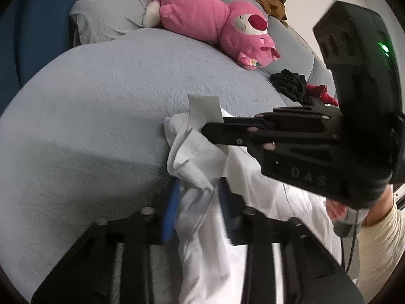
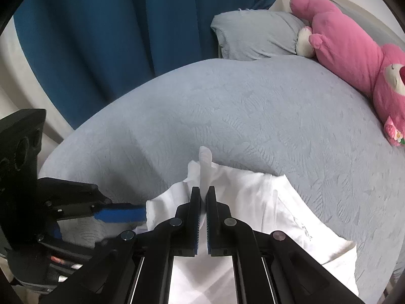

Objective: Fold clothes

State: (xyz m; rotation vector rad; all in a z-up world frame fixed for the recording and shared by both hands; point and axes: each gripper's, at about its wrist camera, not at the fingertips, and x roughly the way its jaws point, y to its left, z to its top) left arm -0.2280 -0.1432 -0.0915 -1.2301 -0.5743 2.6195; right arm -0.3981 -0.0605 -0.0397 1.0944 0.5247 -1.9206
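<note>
A white garment (image 1: 197,152) (image 2: 253,197) lies bunched on the grey-blue bed cover (image 1: 88,101) (image 2: 253,114). My left gripper (image 1: 200,181) has a thick bunch of that cloth between its blue pads (image 1: 172,207) and grips it. It enters the right wrist view from the left (image 2: 144,212), at the garment's edge. My right gripper (image 2: 203,188) is shut on a fold of the same garment, and a strip of cloth sticks up past its tips. Seen from the left wrist, the right gripper (image 1: 207,126) reaches in from the right, pinching the white cloth.
A pink plush toy (image 1: 215,17) (image 2: 354,43) and a grey pillow (image 1: 108,17) (image 2: 253,35) lie at the head of the bed. Black clothes (image 1: 291,83) and a red one (image 1: 321,93) sit beside it. A blue curtain (image 2: 101,25) hangs behind. A cream sleeve (image 1: 379,240) shows at right.
</note>
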